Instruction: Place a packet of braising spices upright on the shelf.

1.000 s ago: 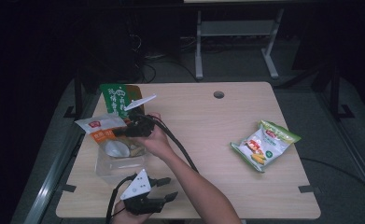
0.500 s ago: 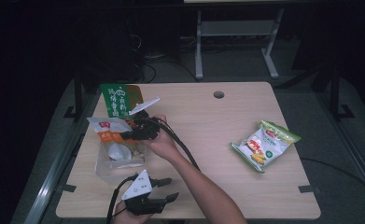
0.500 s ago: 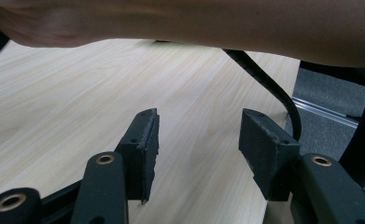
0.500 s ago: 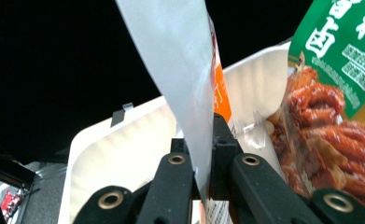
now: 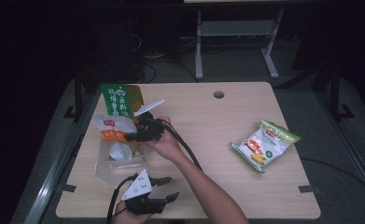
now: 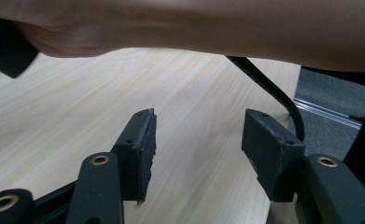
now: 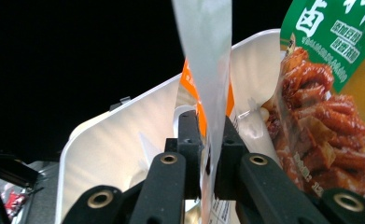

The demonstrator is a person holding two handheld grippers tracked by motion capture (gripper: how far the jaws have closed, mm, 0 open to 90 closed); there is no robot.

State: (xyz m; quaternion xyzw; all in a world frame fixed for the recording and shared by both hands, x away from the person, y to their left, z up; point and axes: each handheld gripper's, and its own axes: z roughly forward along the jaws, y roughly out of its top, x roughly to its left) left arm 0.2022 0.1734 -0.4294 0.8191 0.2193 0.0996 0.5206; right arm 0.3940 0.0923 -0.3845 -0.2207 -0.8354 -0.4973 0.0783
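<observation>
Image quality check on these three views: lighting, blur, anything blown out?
High view: table evenly lit, surroundings almost black, soft overall. Left gripper view: left gripper pads sharp; the forearm close above is blurred. Right gripper view: black background, the white-and-orange packet clamped in the right gripper looks washed out and soft; the green snack bag print is readable.

Glossy foil packet (image 7: 203, 51); clear plastic bin (image 5: 106, 165); wood-grain table (image 5: 227, 126).

Orange-white snack packet (image 7: 207, 70) cut off at the right gripper view's top edge, its print unreadable in the high view; green bag (image 7: 329, 93) cropped at right; clear bin (image 5: 119, 161) partly hidden behind packet and right gripper (image 5: 138, 135).
</observation>
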